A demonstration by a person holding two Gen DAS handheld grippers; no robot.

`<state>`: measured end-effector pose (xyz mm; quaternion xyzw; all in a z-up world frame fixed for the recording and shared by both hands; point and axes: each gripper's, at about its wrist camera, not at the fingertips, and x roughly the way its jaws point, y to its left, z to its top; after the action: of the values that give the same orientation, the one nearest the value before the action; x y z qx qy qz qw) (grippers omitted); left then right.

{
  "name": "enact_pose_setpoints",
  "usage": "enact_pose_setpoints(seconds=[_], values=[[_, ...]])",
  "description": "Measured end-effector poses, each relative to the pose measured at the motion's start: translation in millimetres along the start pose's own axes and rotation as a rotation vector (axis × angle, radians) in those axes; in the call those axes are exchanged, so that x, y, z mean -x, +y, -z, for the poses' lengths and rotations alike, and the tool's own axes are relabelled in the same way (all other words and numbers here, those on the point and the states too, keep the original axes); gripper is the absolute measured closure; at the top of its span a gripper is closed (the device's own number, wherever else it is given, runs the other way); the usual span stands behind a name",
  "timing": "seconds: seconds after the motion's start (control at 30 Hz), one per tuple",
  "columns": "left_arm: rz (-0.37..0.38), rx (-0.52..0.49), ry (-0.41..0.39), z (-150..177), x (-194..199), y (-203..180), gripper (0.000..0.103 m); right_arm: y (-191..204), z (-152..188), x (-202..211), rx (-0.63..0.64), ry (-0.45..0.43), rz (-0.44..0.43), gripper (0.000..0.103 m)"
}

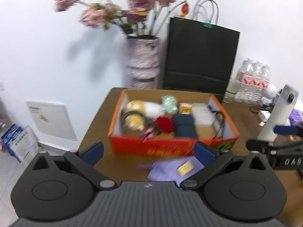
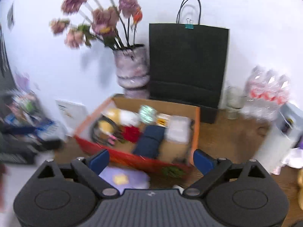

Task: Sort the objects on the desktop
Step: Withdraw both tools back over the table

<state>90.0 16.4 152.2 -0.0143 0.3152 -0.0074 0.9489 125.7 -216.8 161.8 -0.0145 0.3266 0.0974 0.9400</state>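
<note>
Both grippers spread wide, empty: left gripper [image 1: 149, 152], right gripper [image 2: 151, 159]. Small yellow block on flat lilac paper sheet [image 1: 166, 172] lies just below-ahead, before orange-red cardboard box [image 1: 170, 148]; left nearer.

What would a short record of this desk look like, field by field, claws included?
container: orange cardboard box on the wooden desk
in the box: red rose, dark blue pouch, clear plastic case, black cable
in front of the box: purple sheet with a yellow piece on it
behind the box: black paper bag, vase of flowers
left claw: open, holding nothing
right claw: open, holding nothing
</note>
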Motion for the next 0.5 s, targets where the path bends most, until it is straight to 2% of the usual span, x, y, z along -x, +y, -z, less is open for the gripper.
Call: enact_pose_setpoints(seconds=[0.07, 0.17, 0.27, 0.37, 0.5], values=[[0.016, 0.019, -0.008, 38, 6, 7, 0.0, 3, 43, -2, -0.01, -0.024, 0.041, 0.008], [0.0, 0.026, 0.006, 89, 13, 10, 0.0, 3, 102, 1, -0.075, -0.045, -0.003, 0.008], [-0.009, -0.058, -0.08, 138, 22, -1, 0.0, 5, 151, 11, -0.075, -0.076, 0.019, 0.008], [0.016, -0.08, -0.067, 165, 23, -9, 0.0, 8, 183, 22, -0.042, -0.086, 0.05, 0.008], [0.085, -0.053, -0.034, 176, 28, -13, 0.0, 2, 201, 34, -0.114, -0.085, 0.019, 0.006]])
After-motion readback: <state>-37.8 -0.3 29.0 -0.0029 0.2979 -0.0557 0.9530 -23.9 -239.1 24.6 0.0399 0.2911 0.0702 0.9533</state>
